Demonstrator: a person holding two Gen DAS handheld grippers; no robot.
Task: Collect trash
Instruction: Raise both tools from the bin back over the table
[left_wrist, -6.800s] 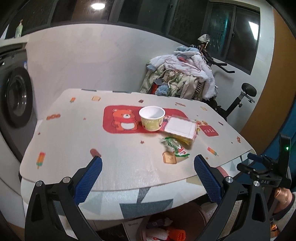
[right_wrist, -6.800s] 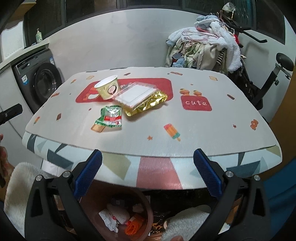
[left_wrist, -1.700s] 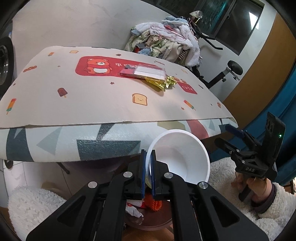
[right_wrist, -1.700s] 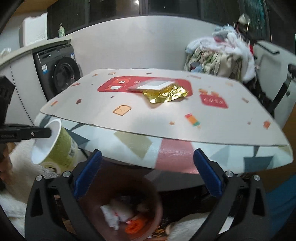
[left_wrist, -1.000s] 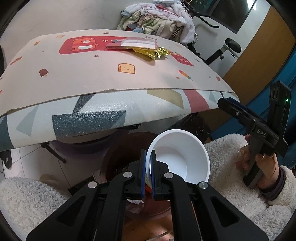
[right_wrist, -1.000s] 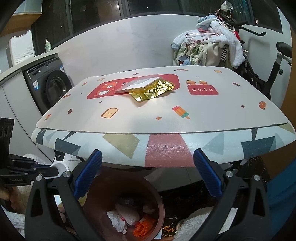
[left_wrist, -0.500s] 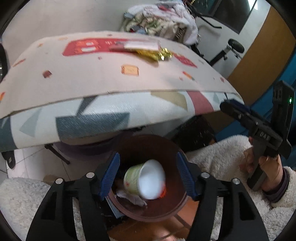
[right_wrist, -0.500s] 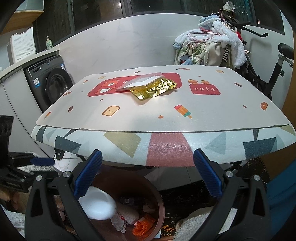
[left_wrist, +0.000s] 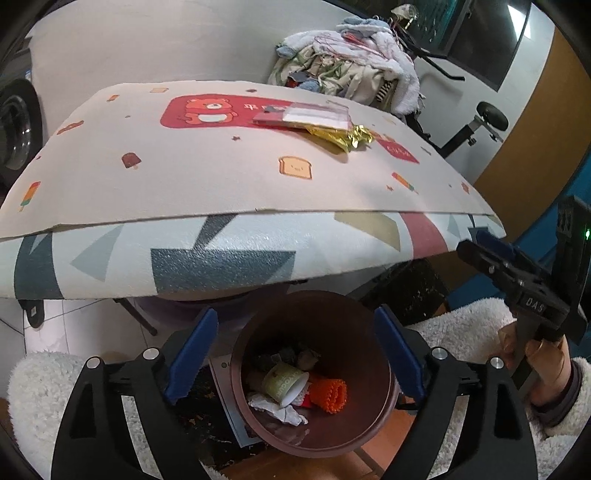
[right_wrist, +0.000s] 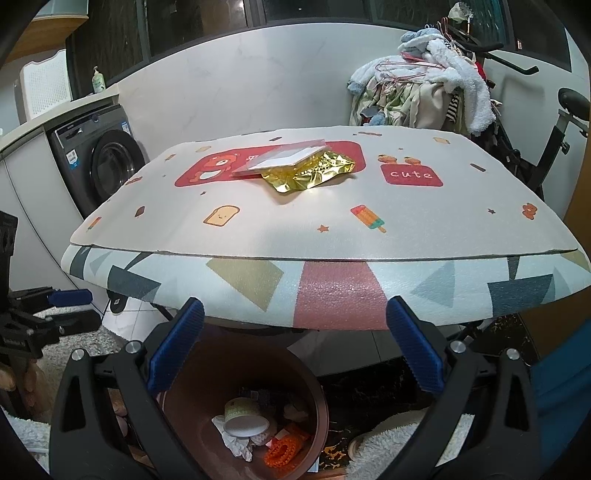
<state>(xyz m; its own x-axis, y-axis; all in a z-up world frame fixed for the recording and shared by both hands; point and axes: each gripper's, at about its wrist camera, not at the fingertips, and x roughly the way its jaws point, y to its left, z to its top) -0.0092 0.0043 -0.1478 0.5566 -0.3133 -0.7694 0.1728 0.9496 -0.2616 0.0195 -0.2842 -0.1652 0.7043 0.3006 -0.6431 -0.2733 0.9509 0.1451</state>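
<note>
A brown trash bin stands on the floor under the table's front edge. A yellow-green paper cup lies on its side inside it among crumpled paper and an orange thing; it also shows in the right wrist view. My left gripper is open and empty above the bin. My right gripper is open and empty, also above the bin. On the table lie a gold foil wrapper and a clear flat package resting on it; both show in the left wrist view, the wrapper under the package.
The table has a cartoon-print mat hanging over its front edge. A washing machine stands at the left. A pile of clothes and an exercise bike stand behind the table. White fluffy rug lies around the bin.
My left gripper carried the paper cup from the table down to the bin, opened, and the cup dropped in. The green wrapper has gone from the table. The right gripper stayed open.
</note>
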